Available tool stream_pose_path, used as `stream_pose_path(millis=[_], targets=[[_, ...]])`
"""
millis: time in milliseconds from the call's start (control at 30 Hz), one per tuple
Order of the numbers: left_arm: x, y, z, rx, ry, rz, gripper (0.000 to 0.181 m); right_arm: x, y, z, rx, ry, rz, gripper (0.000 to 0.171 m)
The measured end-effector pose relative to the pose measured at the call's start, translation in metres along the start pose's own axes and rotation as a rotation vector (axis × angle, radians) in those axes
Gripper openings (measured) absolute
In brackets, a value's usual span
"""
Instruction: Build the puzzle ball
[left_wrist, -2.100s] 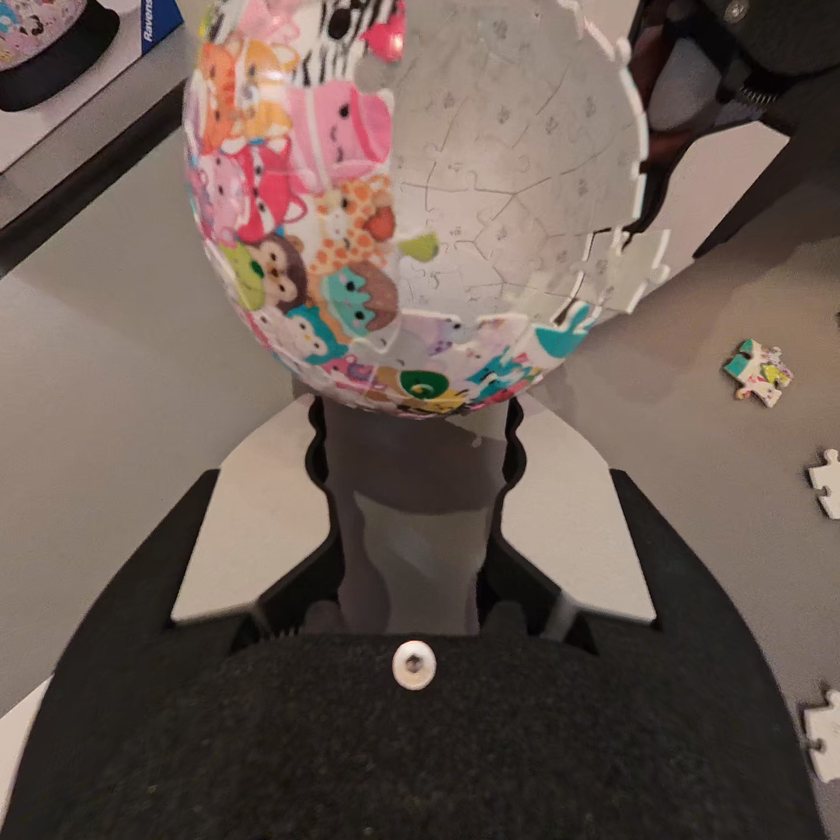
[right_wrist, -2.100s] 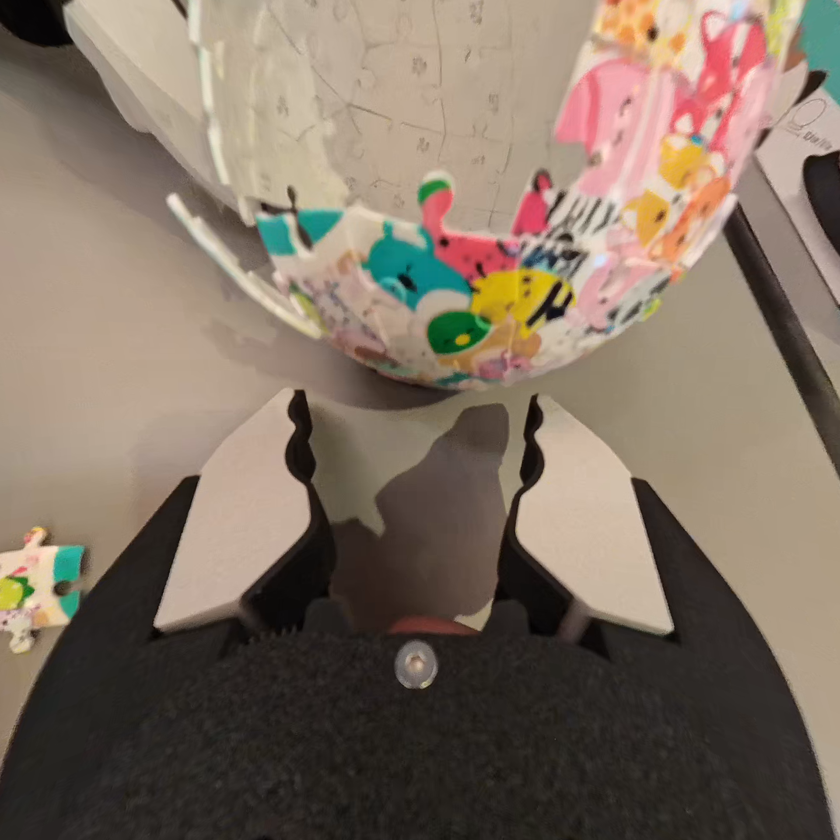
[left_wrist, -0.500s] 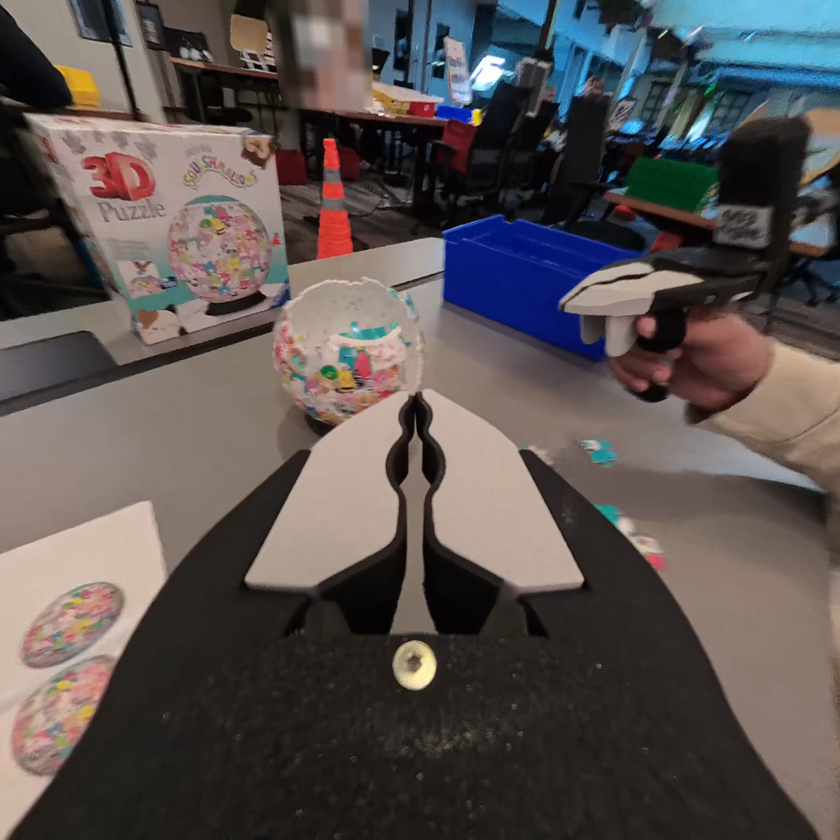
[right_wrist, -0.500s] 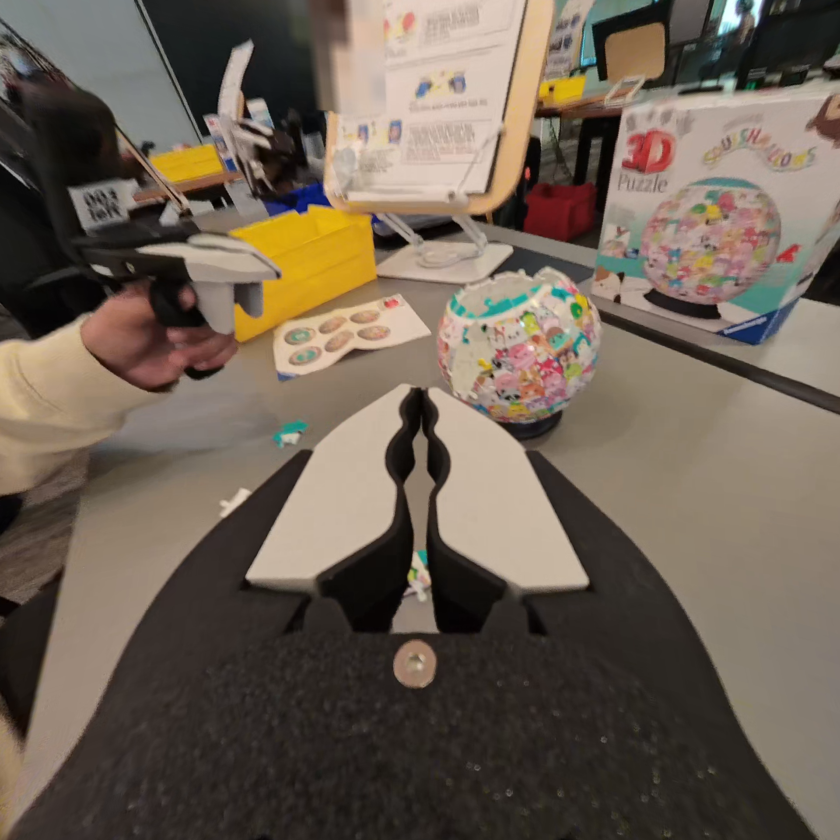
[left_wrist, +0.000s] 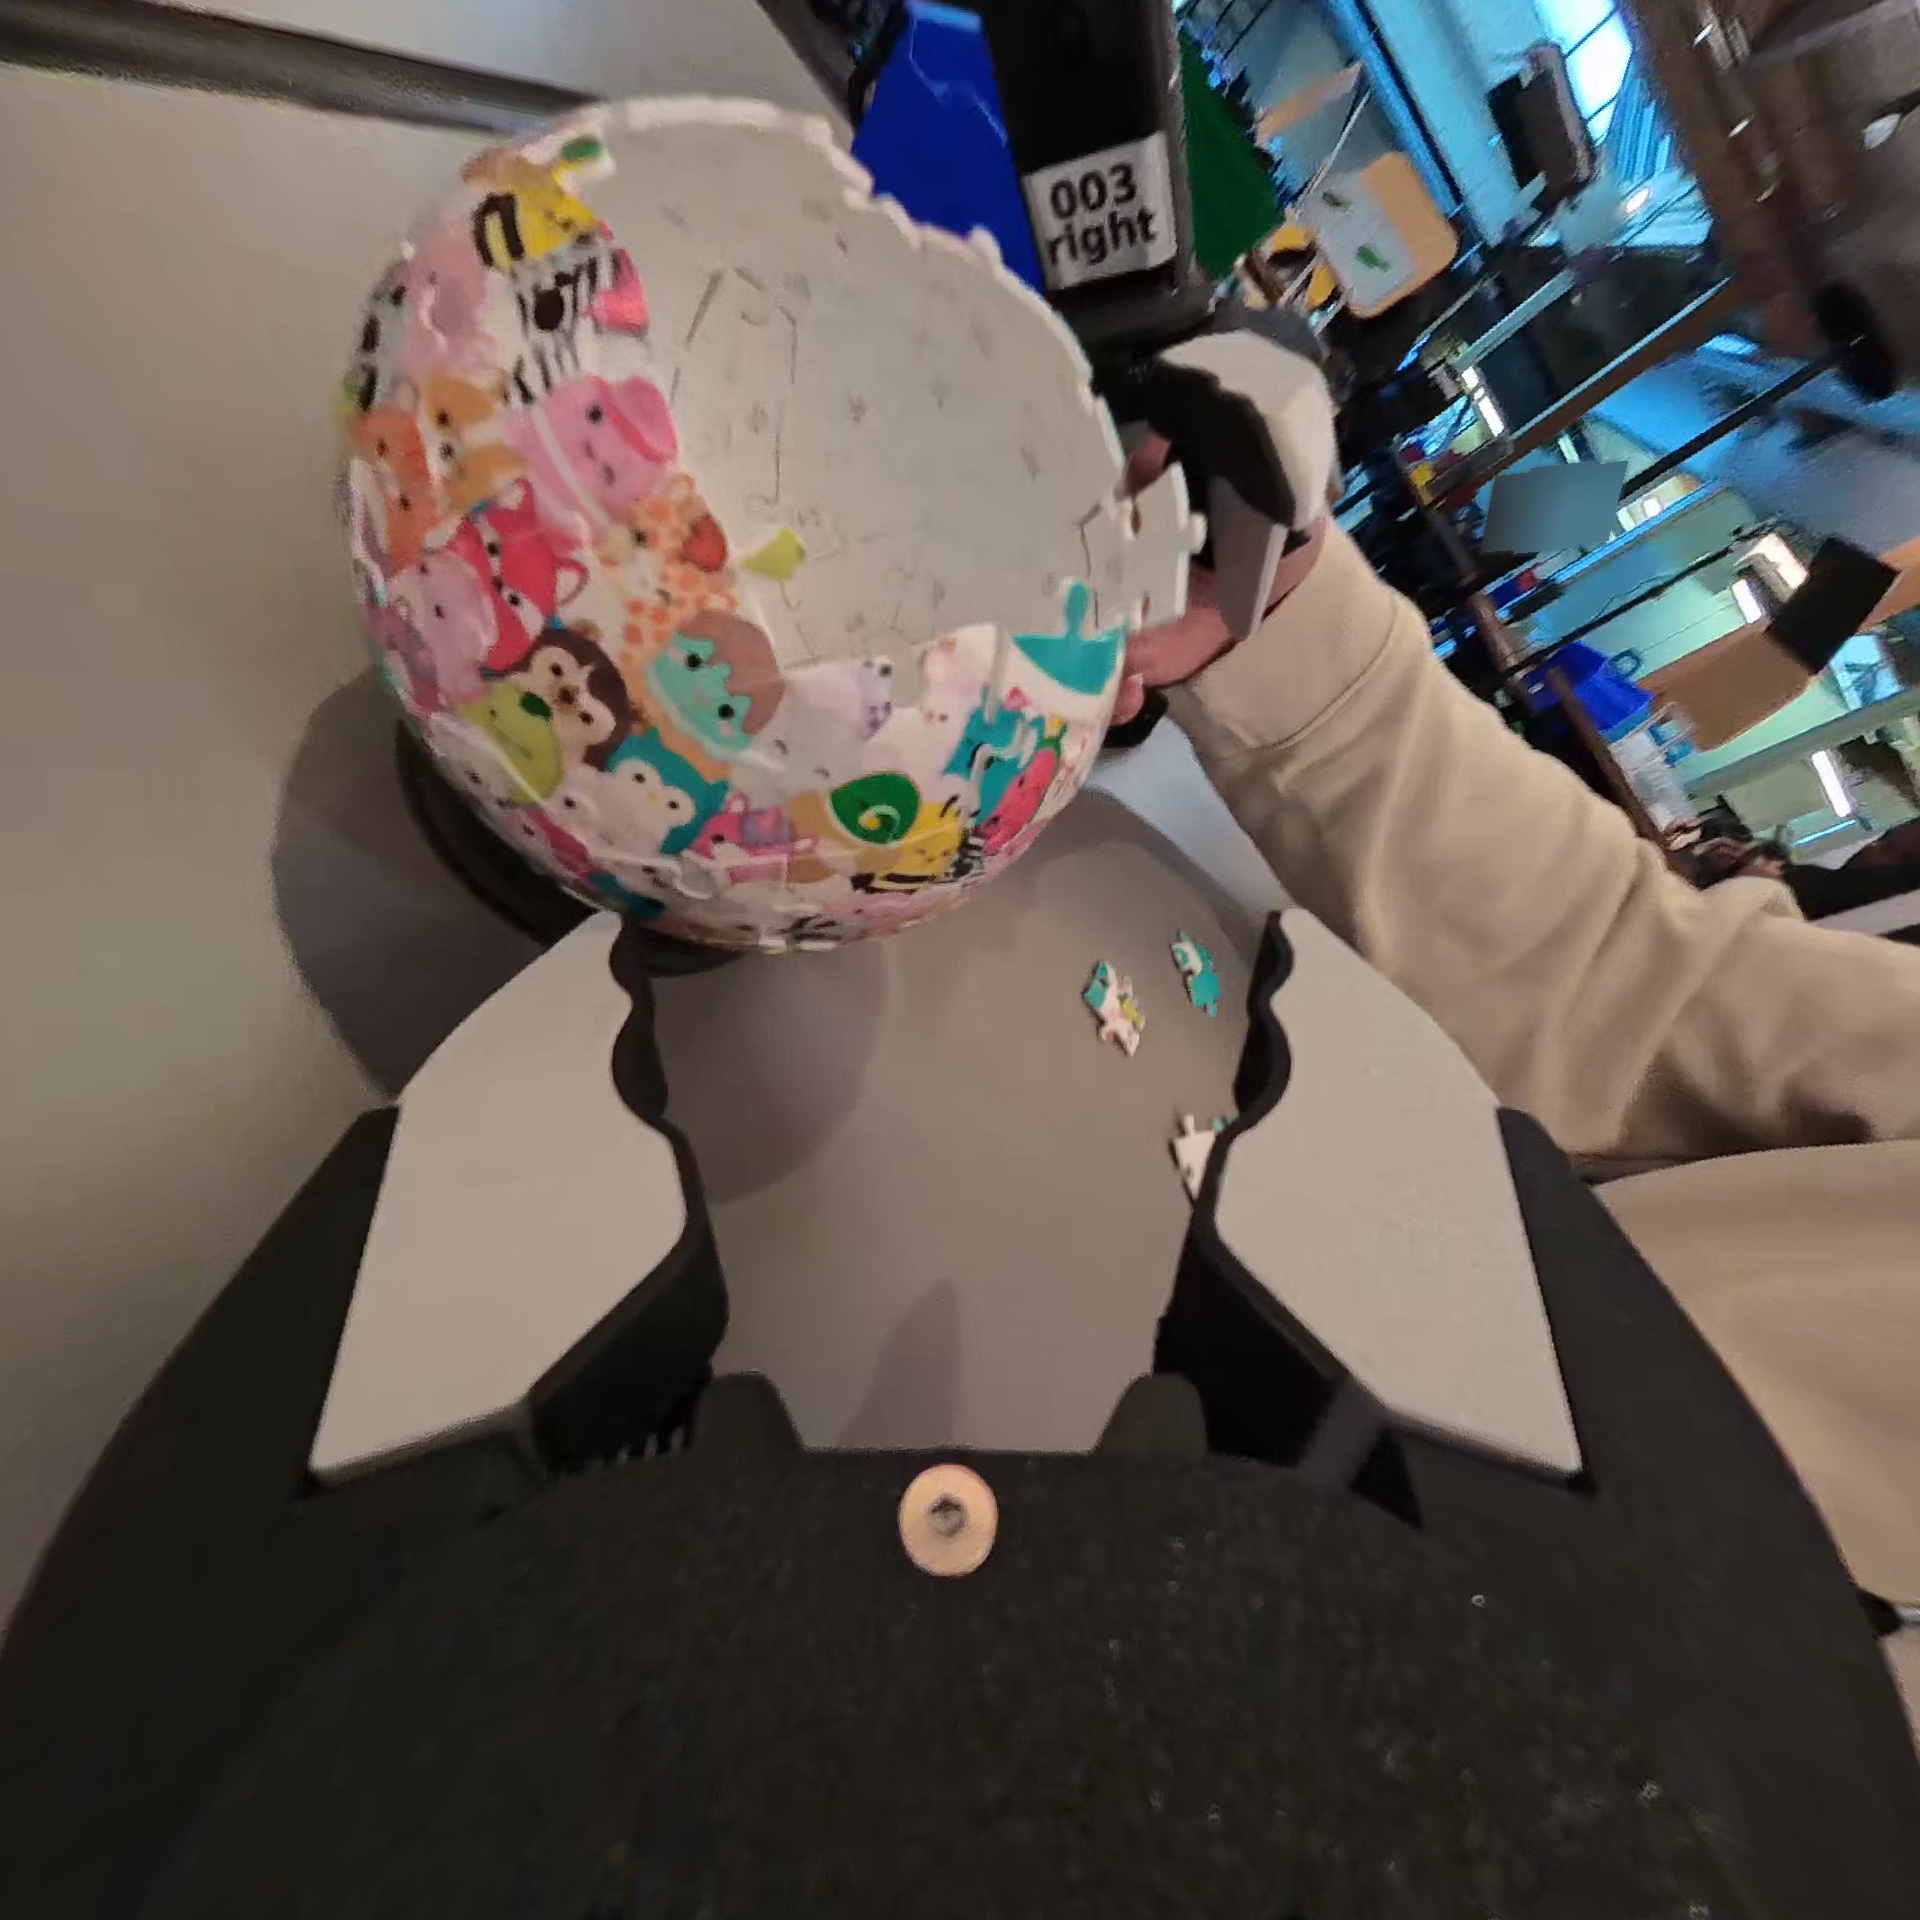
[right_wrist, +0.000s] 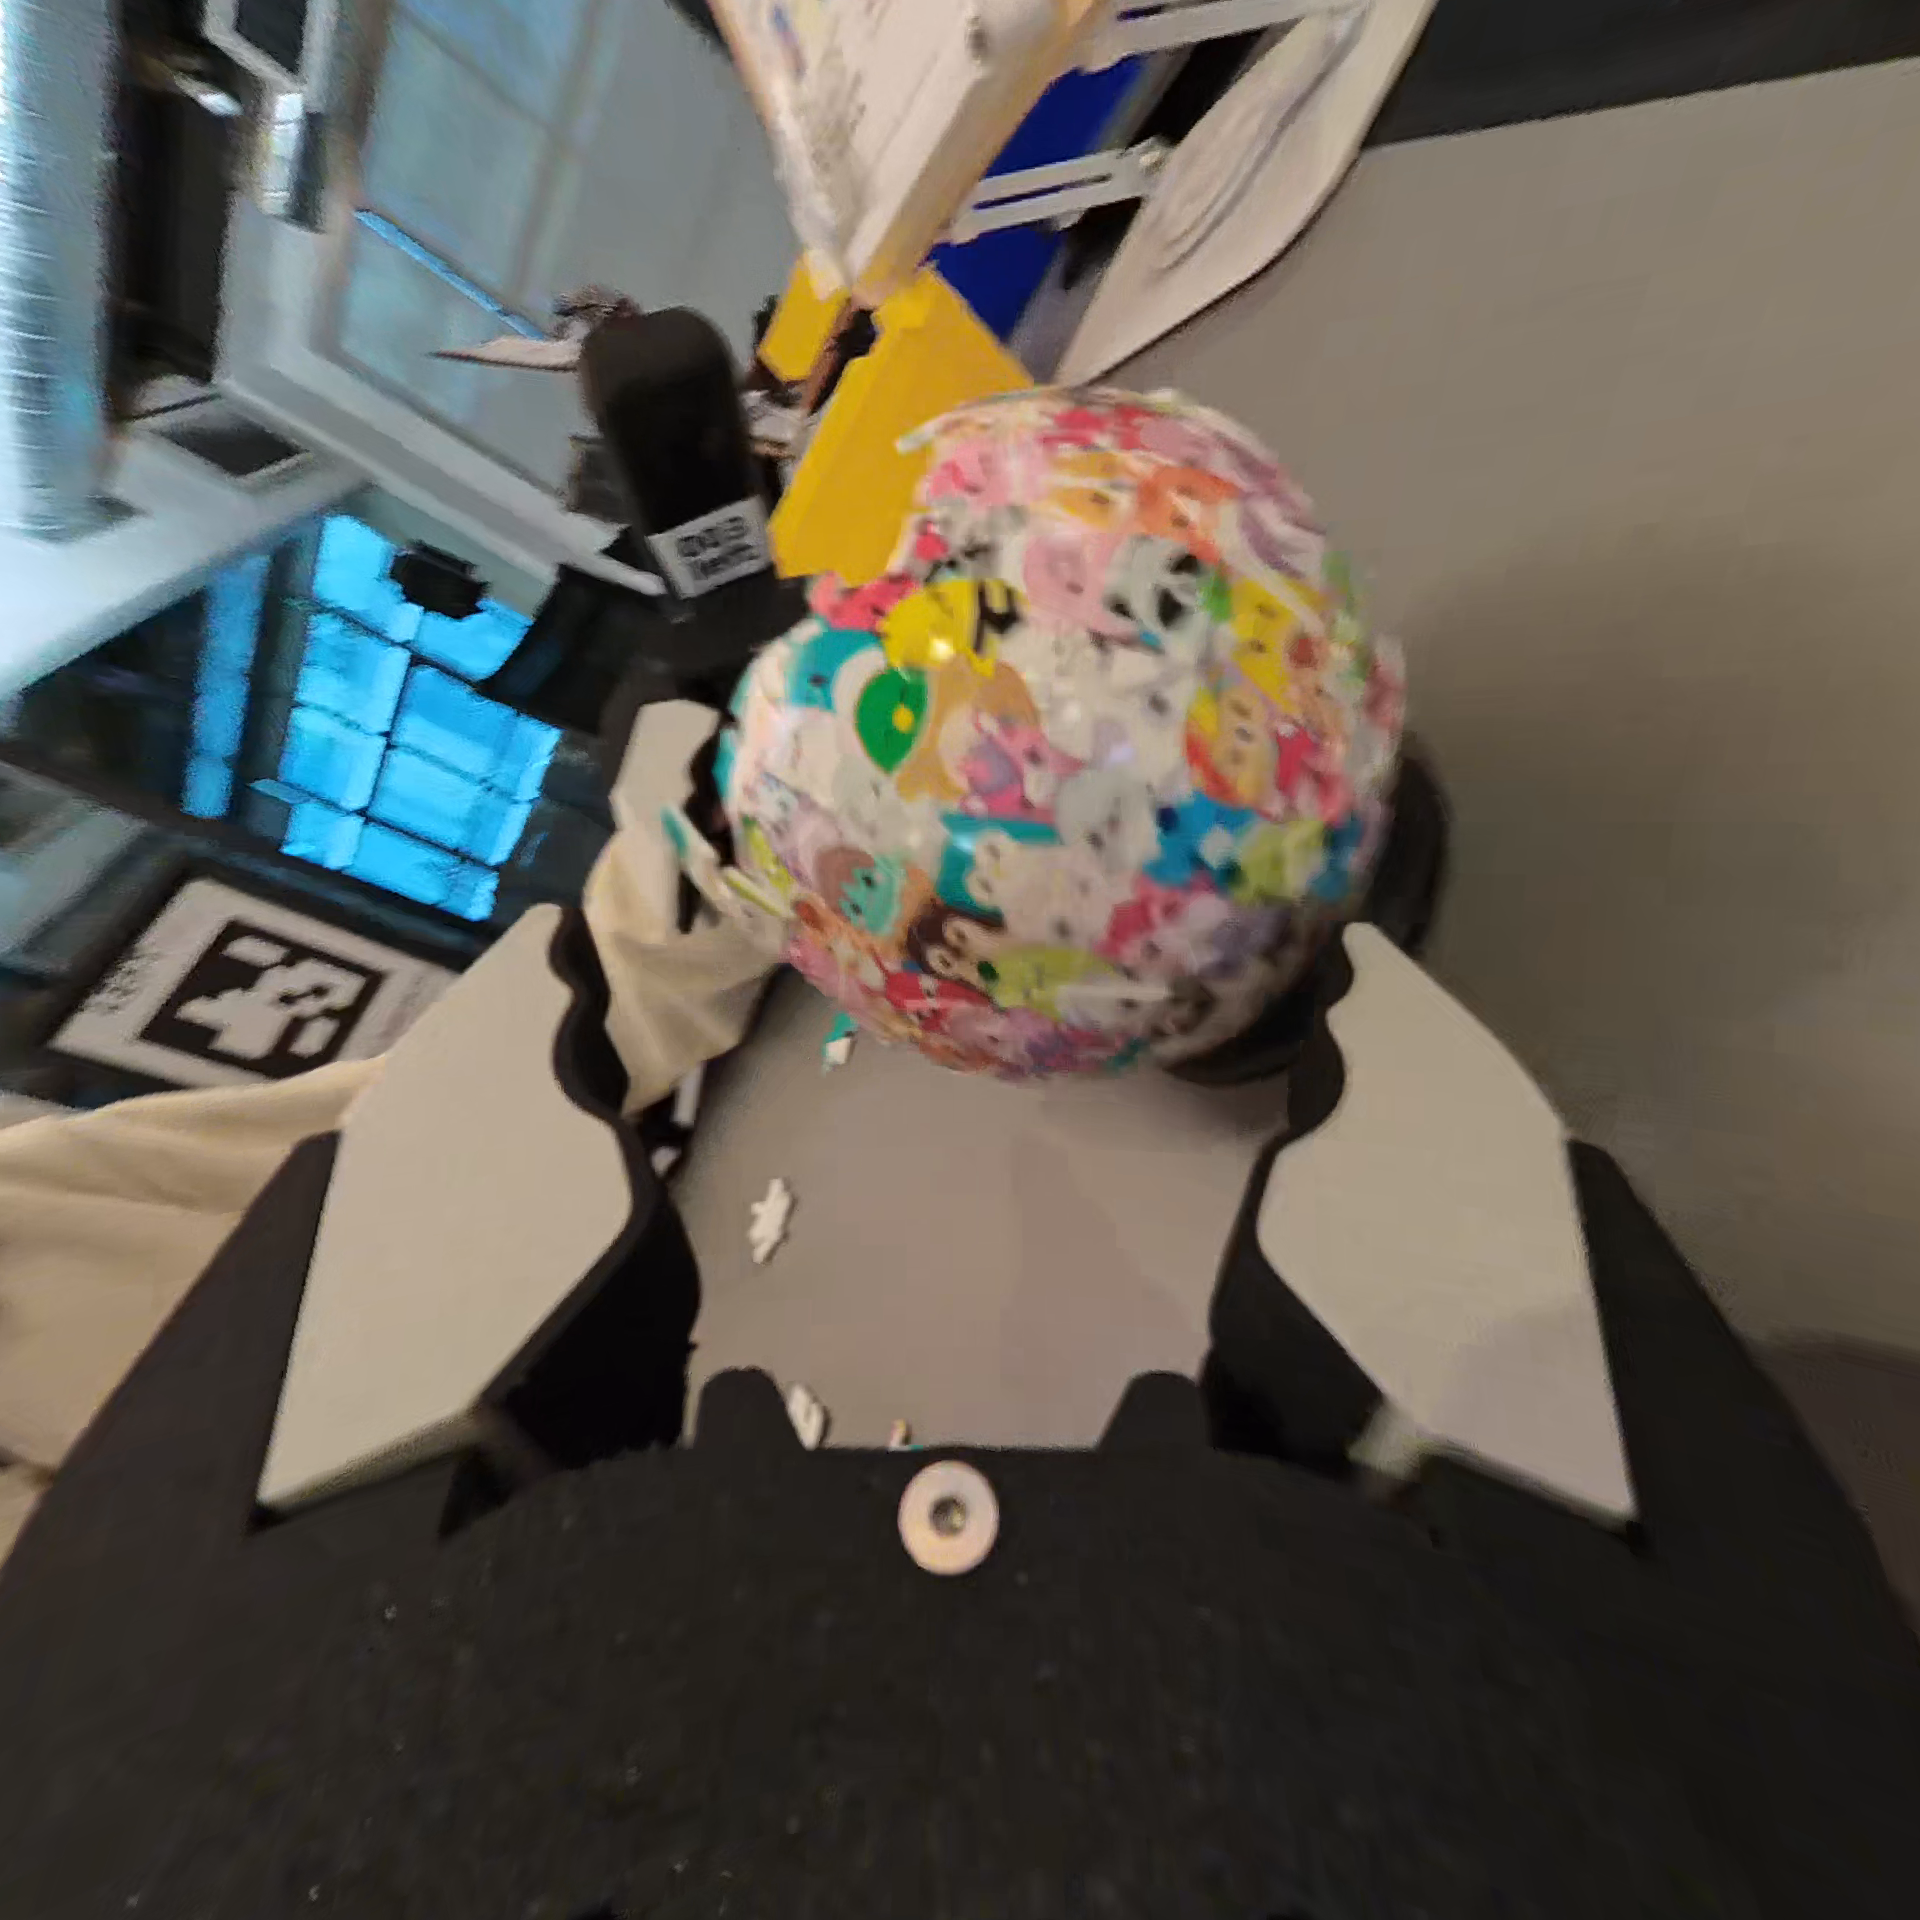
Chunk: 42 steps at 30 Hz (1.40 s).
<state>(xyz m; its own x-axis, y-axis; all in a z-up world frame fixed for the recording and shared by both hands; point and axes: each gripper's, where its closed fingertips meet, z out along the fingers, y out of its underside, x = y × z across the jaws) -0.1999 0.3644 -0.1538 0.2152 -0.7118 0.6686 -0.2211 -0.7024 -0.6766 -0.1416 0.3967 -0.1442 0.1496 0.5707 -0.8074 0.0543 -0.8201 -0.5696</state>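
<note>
Both tongs are now spreading wide after being pressed together half a second ago and are closing in on the puzzle ball (left_wrist: 717, 540), sitting on its black stand (left_wrist: 488, 862) at twelve o'clock of the left tongs (left_wrist: 940, 1029). The right tongs (right_wrist: 951, 1029) are empty too, with loose pieces (left_wrist: 1114, 1006) waiting on the worktop (left_wrist: 156, 520), so bracing and fitting probably come next.

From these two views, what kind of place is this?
Probably a shared lab or workshop: grey worktable with a puzzle ball, yellow bin, a fiducial marker, and shelving with desks behind.
</note>
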Motion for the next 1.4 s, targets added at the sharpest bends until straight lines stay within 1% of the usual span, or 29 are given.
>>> stream_pose_path(millis=[33, 133, 233, 367, 400, 467, 567, 633, 700, 767, 833, 867, 1000, 1067, 1167, 1233, 1400], targets=[[-0.002, -0.005, 0.001, 0.013, 0.008, -0.006, 0.11, 0.001, -0.003, 0.002, -0.008, -0.006, 0.009, 0.133], [-0.009, -0.014, 0.003, 0.034, -0.008, -0.003, 0.109, 0.006, -0.01, 0.002, -0.013, 0.01, -0.009, 0.135], [-0.015, -0.024, 0.001, 0.065, -0.013, -0.002, 0.114, 0.003, -0.018, 0.0, 0.02, 0.0, -0.055, 0.134], [-0.019, -0.025, 0.002, 0.048, -0.013, 0.016, 0.114, -0.005, -0.03, -0.005, 0.086, -0.024, -0.124, 0.129], [-0.021, -0.026, 0.002, 0.055, -0.013, 0.008, 0.114, -0.003, -0.031, -0.006, 0.095, -0.027, -0.119, 0.126], [-0.022, -0.03, 0.0, 0.085, 0.002, 0.005, 0.106, 0.002, -0.033, -0.007, 0.107, -0.026, -0.107, 0.126], [-0.021, -0.033, -0.003, 0.101, 0.015, -0.004, 0.109, 0.003, -0.035, -0.008, 0.117, -0.044, -0.093, 0.127], [-0.022, -0.033, -0.005, 0.103, 0.015, -0.016, 0.108, 0.003, -0.036, -0.007, 0.125, -0.047, -0.092, 0.125], [-0.02, -0.034, -0.011, 0.128, 0.037, -0.05, 0.105, 0.009, -0.035, -0.008, 0.128, -0.007, -0.074, 0.124], [-0.021, -0.034, -0.015, 0.143, 0.048, -0.08, 0.104, 0.016, -0.028, -0.009, 0.087, 0.042, -0.027, 0.124], [-0.021, -0.032, -0.013, 0.144, 0.06, -0.096, 0.099, 0.013, -0.023, -0.007, 0.061, 0.033, 0.001, 0.126], [-0.019, -0.033, -0.01, 0.152, 0.069, -0.102, 0.101, 0.008, -0.024, -0.004, 0.06, 0.01, 0.006, 0.126], [-0.018, -0.048, -0.007, 0.205, 0.032, -0.085, 0.109, 0.011, -0.029, 0.005, 0.04, 0.082, -0.015, 0.142], [-0.022, -0.055, -0.007, 0.235, -0.004, -0.076, 0.112, 0.011, -0.033, 0.008, 0.041, 0.097, -0.032, 0.143], [-0.024, -0.062, -0.008, 0.263, -0.022, -0.086, 0.12, 0.006, -0.045, 0.008, 0.099, 0.088, -0.067, 0.143], [-0.025, -0.064, -0.009, 0.28, -0.032, -0.075, 0.114, 0.003, -0.051, 0.006, 0.138, 0.077, -0.086, 0.143], [-0.027, -0.063, -0.012, 0.309, -0.036, -0.084, 0.112, 0.0, -0.052, 0.003, 0.172, 0.052, -0.08, 0.137]])
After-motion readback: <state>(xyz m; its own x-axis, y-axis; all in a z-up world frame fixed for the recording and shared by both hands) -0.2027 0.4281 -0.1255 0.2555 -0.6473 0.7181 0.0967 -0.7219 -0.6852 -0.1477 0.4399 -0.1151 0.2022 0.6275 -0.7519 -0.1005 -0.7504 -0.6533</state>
